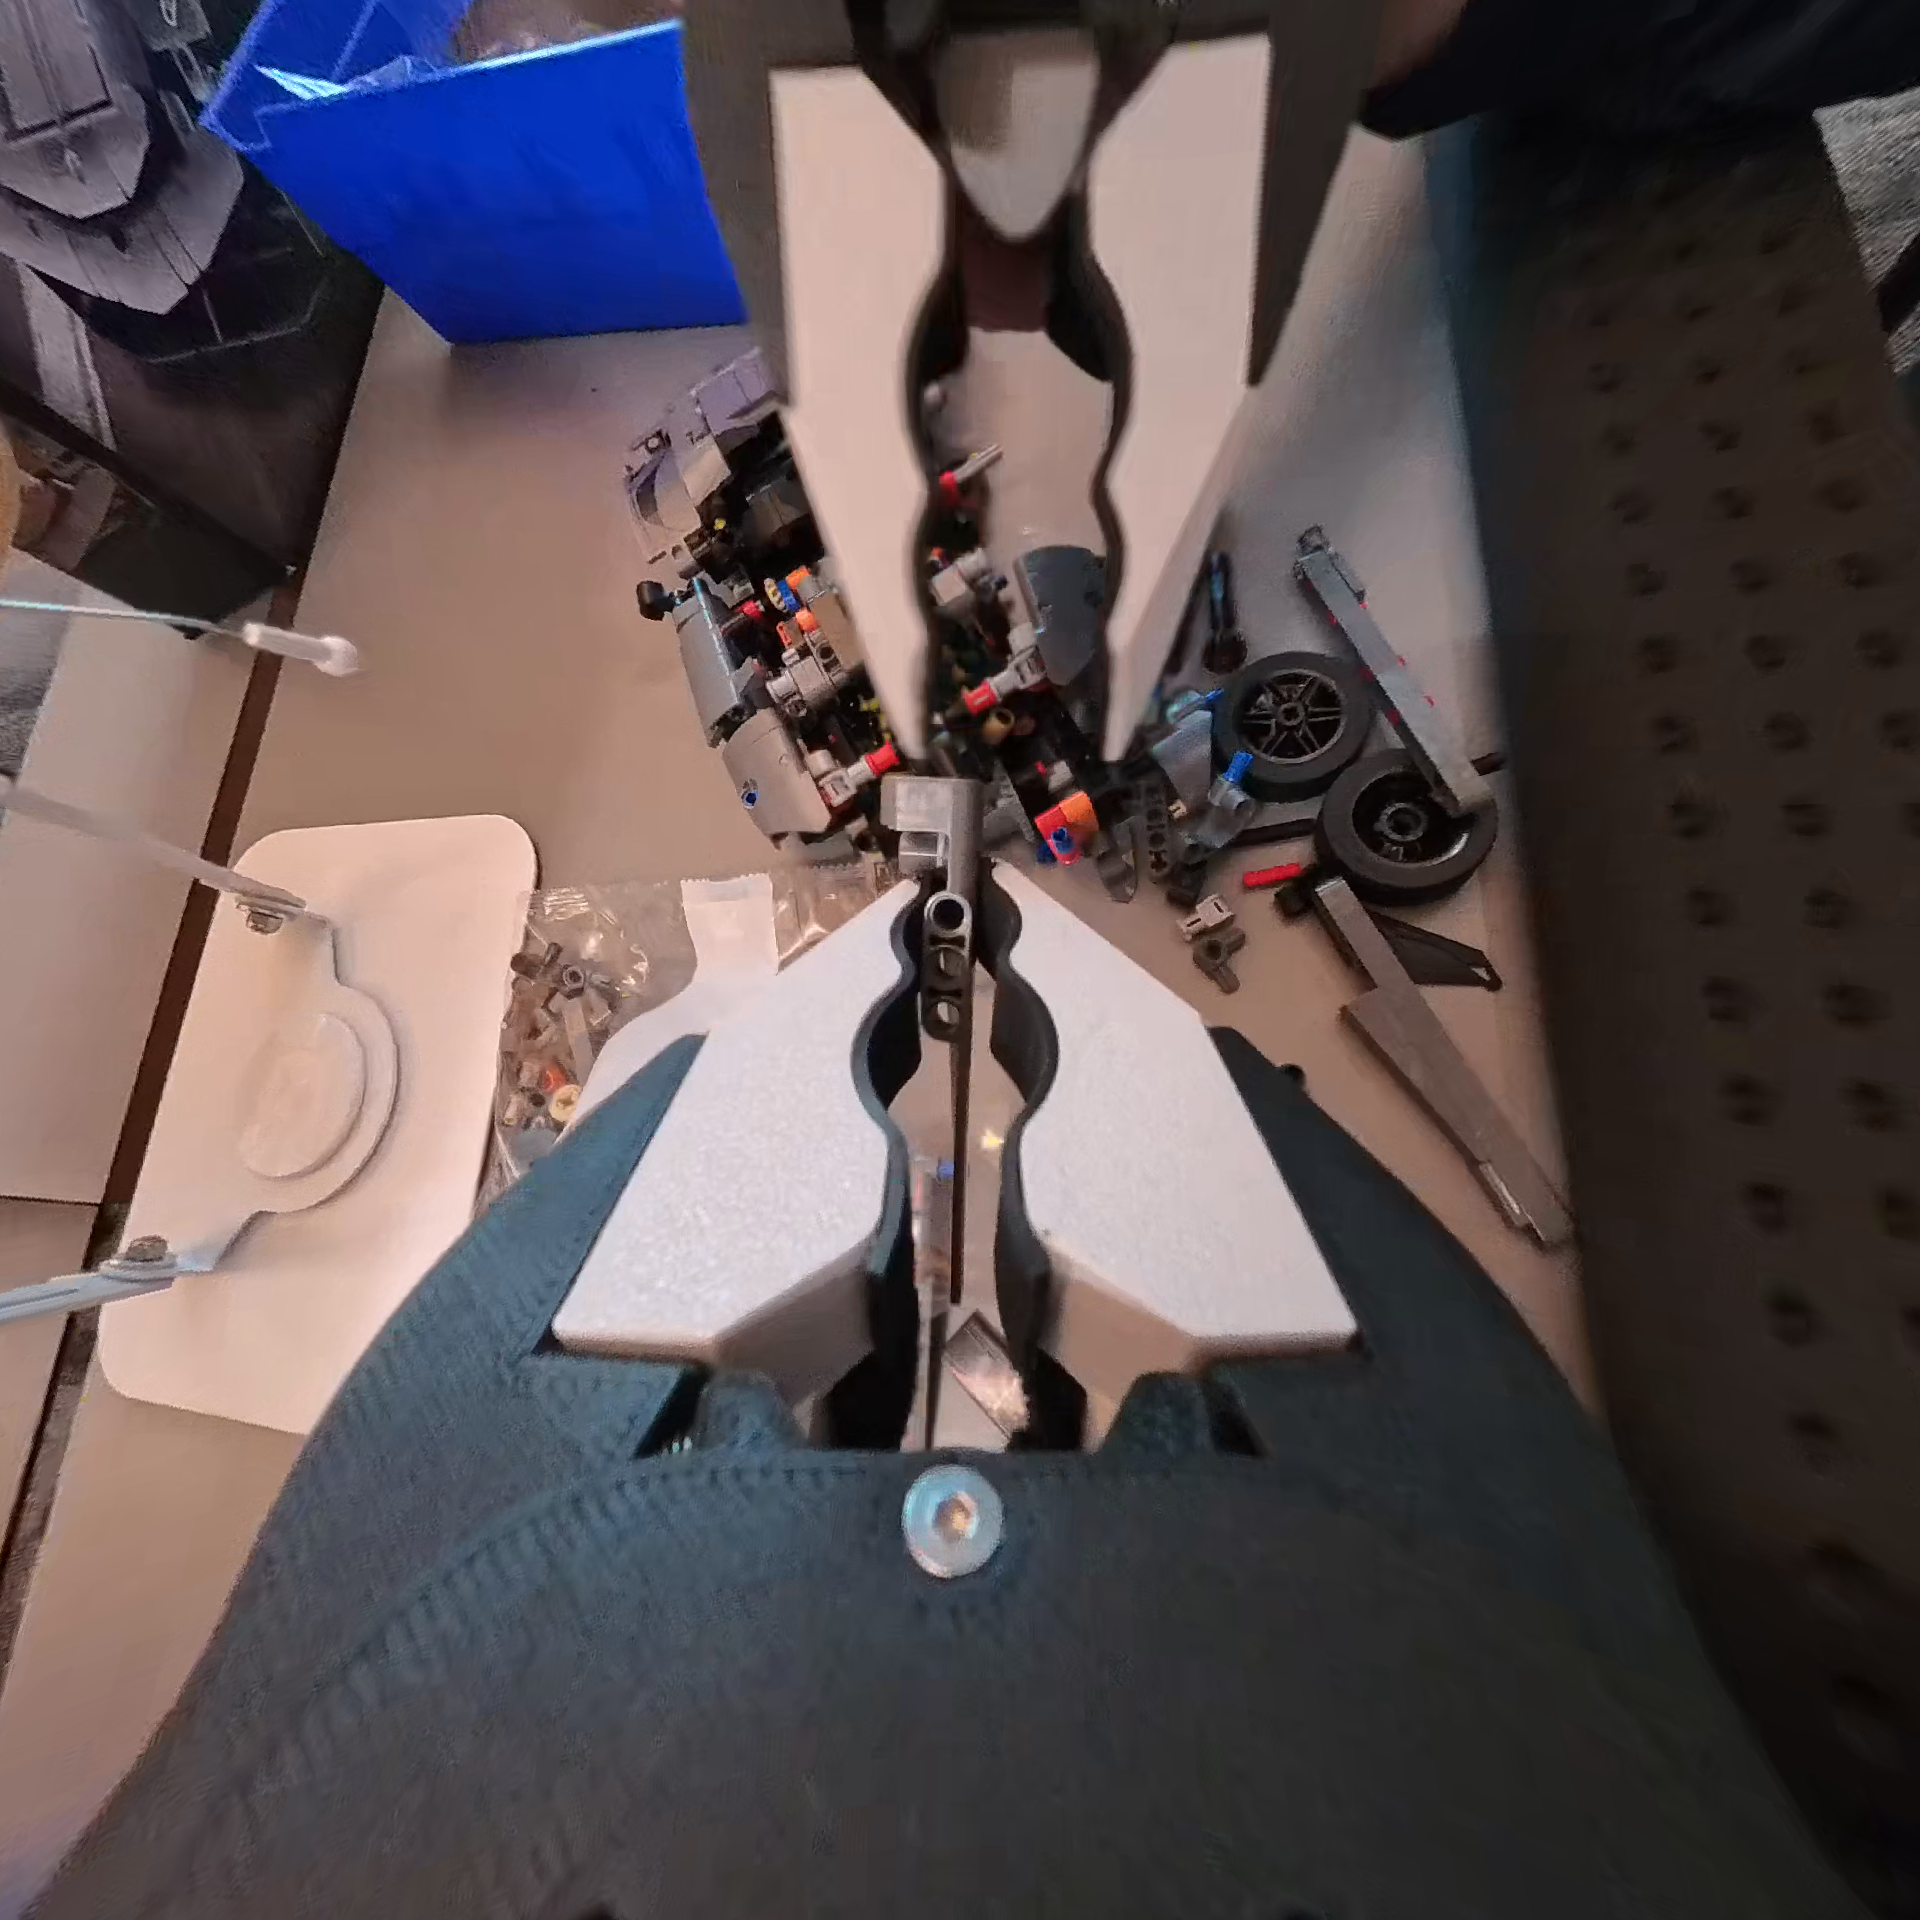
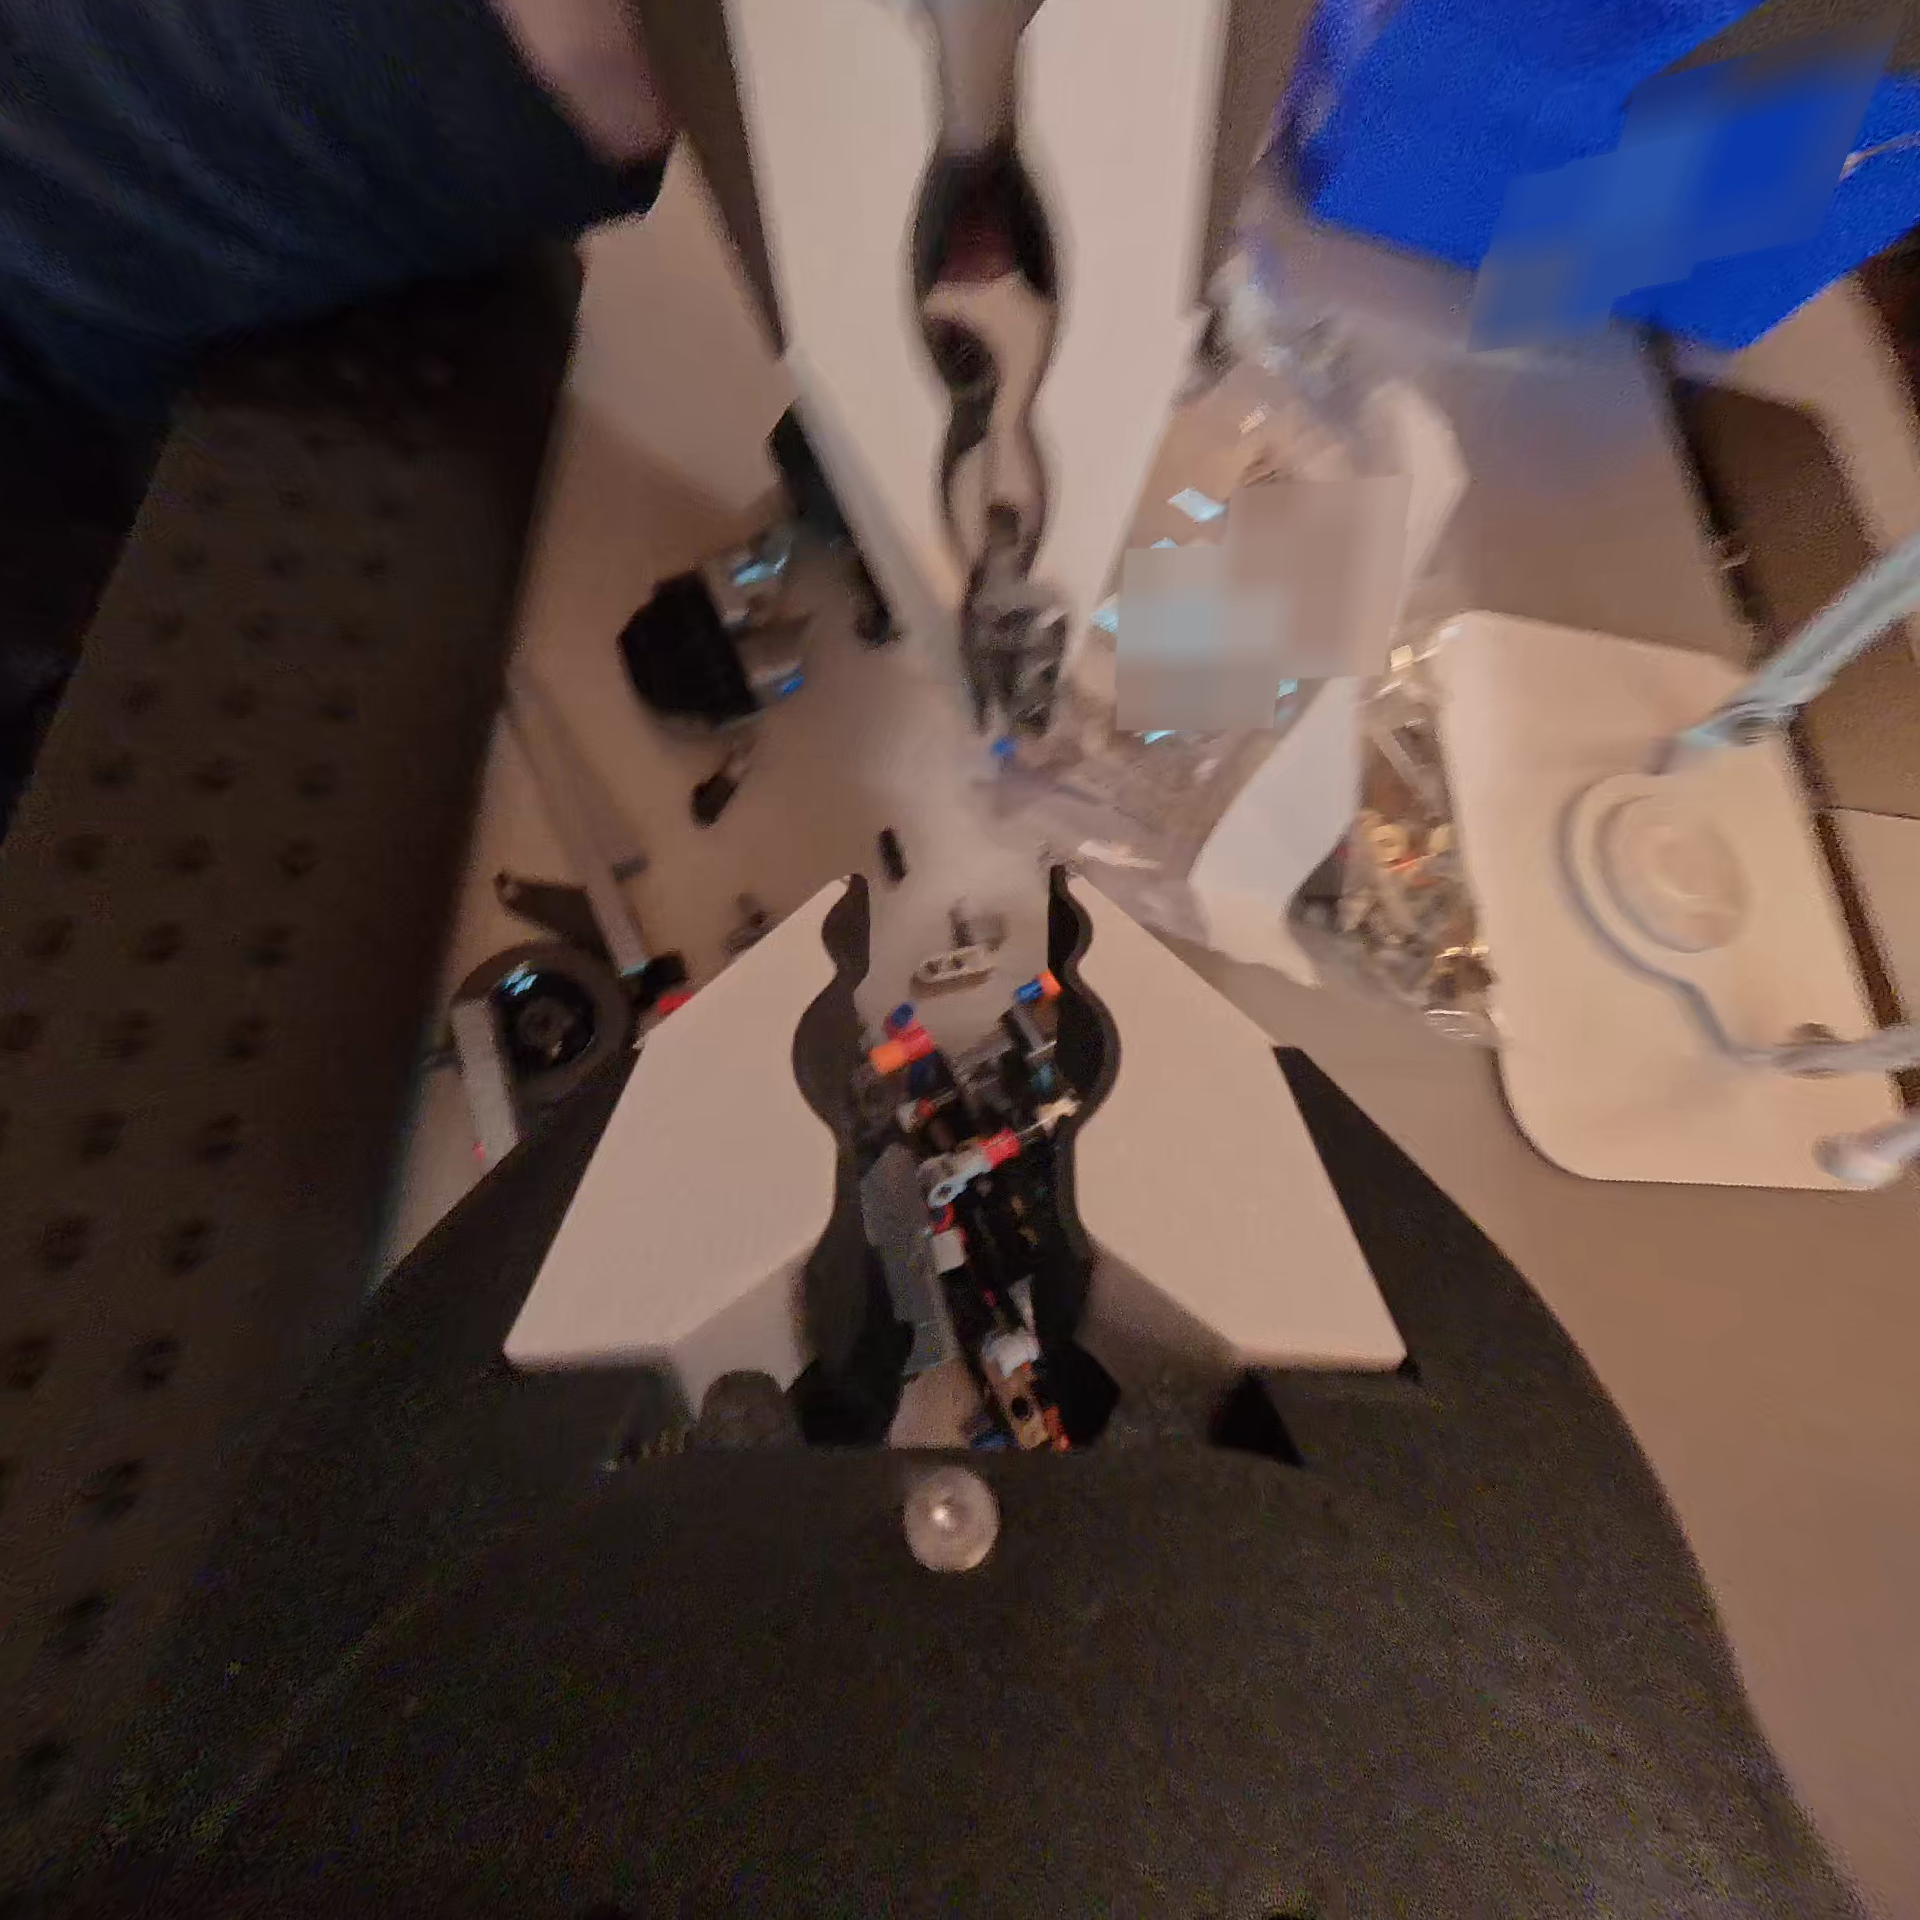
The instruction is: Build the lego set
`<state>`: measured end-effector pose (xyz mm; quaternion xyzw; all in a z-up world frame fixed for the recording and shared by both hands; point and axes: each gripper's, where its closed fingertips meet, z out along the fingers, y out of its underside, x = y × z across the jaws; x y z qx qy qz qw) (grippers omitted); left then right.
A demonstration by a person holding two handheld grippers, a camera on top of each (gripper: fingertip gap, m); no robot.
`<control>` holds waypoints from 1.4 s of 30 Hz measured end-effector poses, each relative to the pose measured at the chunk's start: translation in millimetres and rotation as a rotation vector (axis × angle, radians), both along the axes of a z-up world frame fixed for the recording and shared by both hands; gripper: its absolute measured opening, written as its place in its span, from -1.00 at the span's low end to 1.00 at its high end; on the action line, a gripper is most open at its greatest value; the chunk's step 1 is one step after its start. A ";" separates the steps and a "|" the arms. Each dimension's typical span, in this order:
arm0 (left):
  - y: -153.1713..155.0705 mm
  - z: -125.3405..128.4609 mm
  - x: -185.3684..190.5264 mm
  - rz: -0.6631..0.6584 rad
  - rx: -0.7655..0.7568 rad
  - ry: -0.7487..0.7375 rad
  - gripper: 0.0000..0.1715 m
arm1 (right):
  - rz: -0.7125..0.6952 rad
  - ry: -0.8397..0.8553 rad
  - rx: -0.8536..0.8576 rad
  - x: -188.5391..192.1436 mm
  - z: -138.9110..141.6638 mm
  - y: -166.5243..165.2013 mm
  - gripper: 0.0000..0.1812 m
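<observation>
Worktop [image 1: 499, 665] layout
Bin [image 1: 499, 177] behind the model [image 1: 748, 665]; wheels [image 1: 1351, 769] right of it; parts bag [image 1: 582, 997] in front, left.

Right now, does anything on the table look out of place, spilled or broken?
Nothing looks broken. Small loose parts lie scattered beside the half-built model, and two black wheels lie off it, unattached. That suits a build in progress.

Warm, dim indoor light. The left wrist view is mostly sharp, softening toward twelve o'clock; glare whitens the gripper's fingers [image 1: 748, 1174]. The right wrist view is motion-blurred, worst toward twelve o'clock. Fisheye bending warps both rims.
</observation>
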<state>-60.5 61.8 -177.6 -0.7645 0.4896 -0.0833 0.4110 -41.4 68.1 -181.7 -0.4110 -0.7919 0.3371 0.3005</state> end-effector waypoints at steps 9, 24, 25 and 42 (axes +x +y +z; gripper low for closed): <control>9.4 -6.1 16.9 -0.004 0.063 0.112 -0.96 | -0.005 0.136 0.014 -10.2 17.2 -5.8 -0.82; 4.8 27.0 11.1 0.015 0.109 -0.087 -0.84 | 0.028 0.158 -0.443 4.6 51.6 2.9 -0.86; 4.5 29.1 12.4 0.009 0.112 -0.101 -0.88 | 0.031 0.151 -0.448 5.1 50.2 3.3 -0.86; 26.7 36.6 11.2 0.086 0.427 0.192 -0.92 | -0.039 0.258 -0.076 16.0 60.0 18.4 -0.84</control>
